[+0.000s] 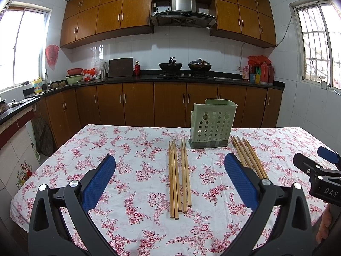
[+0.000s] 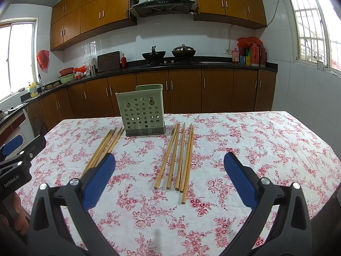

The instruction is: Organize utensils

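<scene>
Both tools hang released over the bench [image 1: 64,170]: the left tool [image 1: 169,178] frames one chopstick bunch [image 1: 179,175] at centre frame, the right tool [image 2: 169,178] the other bunch [image 2: 179,160]. Pinch one bunch near its middle, then tip it into the green holder [image 2: 141,111] at upper centre. The holder's inside is hidden; the stick count is hard to make out

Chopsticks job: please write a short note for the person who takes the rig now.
Left hand-held gripper: open, empty, above the table.
Right hand-held gripper: open, empty, above the table.
Green holder stands upright at the far side of the floral tablecloth.
Left chopstick group lies on the cloth left of the holder; right chopstick group lies to its right.
Done: nothing visible in the holder yet.
Left: pick up both groups and stand them in the holder.
</scene>
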Demonstrator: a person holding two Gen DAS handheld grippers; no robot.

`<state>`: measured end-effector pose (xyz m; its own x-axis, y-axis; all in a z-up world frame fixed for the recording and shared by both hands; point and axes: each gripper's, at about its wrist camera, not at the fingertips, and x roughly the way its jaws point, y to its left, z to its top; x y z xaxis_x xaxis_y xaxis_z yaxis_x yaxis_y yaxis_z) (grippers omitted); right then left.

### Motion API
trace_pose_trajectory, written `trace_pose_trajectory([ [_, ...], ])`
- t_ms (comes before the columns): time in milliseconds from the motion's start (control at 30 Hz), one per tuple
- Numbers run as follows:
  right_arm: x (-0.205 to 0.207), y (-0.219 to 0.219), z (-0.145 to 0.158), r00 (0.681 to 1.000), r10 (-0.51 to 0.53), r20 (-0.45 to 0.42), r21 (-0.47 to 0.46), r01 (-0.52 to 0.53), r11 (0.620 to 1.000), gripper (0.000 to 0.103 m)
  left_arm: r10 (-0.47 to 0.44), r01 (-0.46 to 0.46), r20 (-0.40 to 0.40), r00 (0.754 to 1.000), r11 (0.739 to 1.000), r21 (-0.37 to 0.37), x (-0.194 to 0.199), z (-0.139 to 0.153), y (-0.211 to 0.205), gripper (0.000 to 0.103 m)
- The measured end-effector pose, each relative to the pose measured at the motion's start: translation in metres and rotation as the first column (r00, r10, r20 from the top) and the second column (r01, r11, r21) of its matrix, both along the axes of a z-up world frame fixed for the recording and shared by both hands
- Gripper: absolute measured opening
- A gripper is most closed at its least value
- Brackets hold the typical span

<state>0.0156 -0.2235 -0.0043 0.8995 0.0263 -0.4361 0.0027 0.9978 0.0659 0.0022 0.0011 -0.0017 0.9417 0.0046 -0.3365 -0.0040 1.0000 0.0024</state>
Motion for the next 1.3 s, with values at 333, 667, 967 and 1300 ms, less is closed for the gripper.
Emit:
trace_pose_trajectory([
  [333, 0.0, -0.002, -0.002, 1.0, -0.001, -0.004, 0.0, 0.001, 1.0, 0.099, 0.0, 0.0, -0.002, 1.0, 1.0, -0.001, 0.0, 0.0, 0.0, 0.101],
  [667, 0.034, -0.022, -0.028, 0.983, -0.1, -0.153, 0.012, 0.104, 0.995, 0.099, 0.079, -0.082, -0.169, 0.982, 0.997, -0.007, 0.031, -0.025, 0.003, 0.101],
  [967, 0.114, -0.062, -0.074, 0.889, -0.072, -0.453, 0.184, 0.173, 0.968, 0.035, 0.08, -0.129, -0.369, 0.926, 0.986, -0.108, 0.062, -0.048, 0.04, 0.101],
  [1300, 0.146, -0.045, -0.095, 0.857, -0.049, -0.513, 0.14, 0.14, 0.98, 0.02, 0.043, -0.098, -0.419, 0.907, 0.989, -0.11, 0.081, -0.06, 0.043, 0.099],
])
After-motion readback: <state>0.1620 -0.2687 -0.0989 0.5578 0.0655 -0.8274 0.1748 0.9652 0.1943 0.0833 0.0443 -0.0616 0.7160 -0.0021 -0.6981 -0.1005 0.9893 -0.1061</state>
